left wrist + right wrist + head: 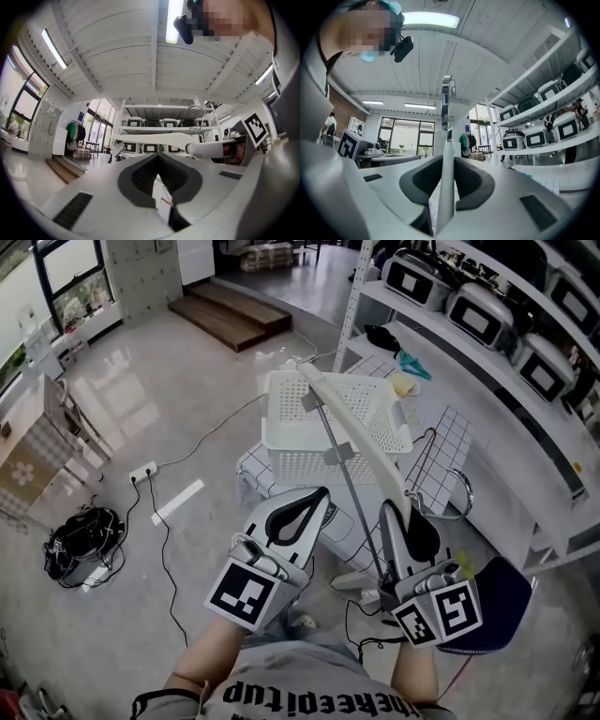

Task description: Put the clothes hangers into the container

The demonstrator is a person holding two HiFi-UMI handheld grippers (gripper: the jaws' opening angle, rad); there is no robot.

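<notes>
The left gripper [314, 501] and right gripper [403, 521] are smooth white shells with black ribbed pads, each bearing a marker cube [246, 594] of black-and-white squares at lower centre, and a grey T-shirt [300, 681] with black lettering fills the bottom edge.

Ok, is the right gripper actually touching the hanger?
Touching. The right gripper view shows the right gripper closed on the white hanger, which stands upright between the jaws, with both pads pressed against its sides and no gap.
</notes>
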